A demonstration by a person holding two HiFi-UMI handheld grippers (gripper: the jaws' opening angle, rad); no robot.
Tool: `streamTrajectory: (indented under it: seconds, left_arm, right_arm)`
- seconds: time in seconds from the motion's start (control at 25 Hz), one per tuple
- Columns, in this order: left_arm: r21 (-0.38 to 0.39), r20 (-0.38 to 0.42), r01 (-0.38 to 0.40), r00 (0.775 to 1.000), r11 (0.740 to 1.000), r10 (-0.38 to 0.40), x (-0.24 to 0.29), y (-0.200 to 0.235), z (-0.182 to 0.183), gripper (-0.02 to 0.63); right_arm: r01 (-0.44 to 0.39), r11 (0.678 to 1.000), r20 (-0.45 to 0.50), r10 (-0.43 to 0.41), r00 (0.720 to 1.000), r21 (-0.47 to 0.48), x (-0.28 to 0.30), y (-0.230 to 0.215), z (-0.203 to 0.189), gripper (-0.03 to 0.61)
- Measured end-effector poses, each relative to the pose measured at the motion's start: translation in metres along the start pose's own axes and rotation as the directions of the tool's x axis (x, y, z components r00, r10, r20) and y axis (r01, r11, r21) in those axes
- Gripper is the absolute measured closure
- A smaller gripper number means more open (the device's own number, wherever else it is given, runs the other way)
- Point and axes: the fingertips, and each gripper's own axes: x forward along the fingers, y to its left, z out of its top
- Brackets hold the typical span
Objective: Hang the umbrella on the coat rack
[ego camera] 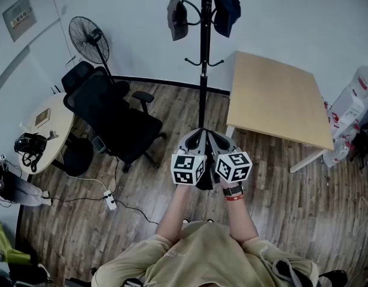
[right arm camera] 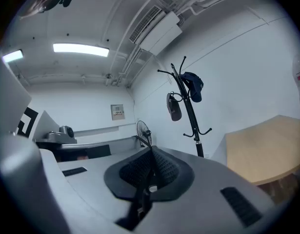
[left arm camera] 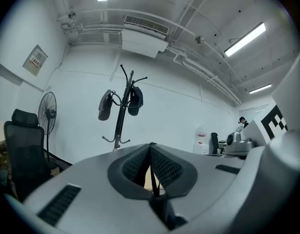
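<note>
Nearest, the person's forearms reach forward with both grippers held side by side, marker cubes almost touching, just in front of the foot of the coat rack (ego camera: 203, 70). The left gripper (ego camera: 195, 139) has its jaws pressed together tip to tip, and its own view (left arm camera: 150, 145) shows nothing between the ribbed pads. The right gripper (ego camera: 214, 139) is the same: jaws closed on each other and empty in its own view (right arm camera: 150, 151). A watch and a red band (ego camera: 234, 197) sit on the right wrist.

Up the coat rack's black pole, the folded grey umbrella (ego camera: 176, 18) hangs from an upper hook on the rack's left side, clear of the floor. A dark blue item (ego camera: 225, 8) hangs from the upper hook on the opposite side; whether it is a cap or a bag cannot be told. The two lower hooks are bare.

Right of the coat rack stands a wooden table (ego camera: 279, 97), its corner near the pole. Beyond the table's far side are white boxes (ego camera: 351, 103); their contents cannot be seen.

Left of the coat rack is a black office chair (ego camera: 109, 115), then a standing fan (ego camera: 88, 37) by the wall, and farther left a round table (ego camera: 52, 127).
</note>
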Motion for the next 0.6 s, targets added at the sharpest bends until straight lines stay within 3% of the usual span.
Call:
streamTrajectory:
  seconds: [0.6]
  left_arm:
    - [-0.009,-0.009,-0.009,1.0,1.0,0.009,-0.002,-0.008,-0.007,0.592]
  right_arm:
    - [0.002,1.0,-0.006,-0.002,1.0,0.03,-0.009,-0.004,-0.007,0.563]
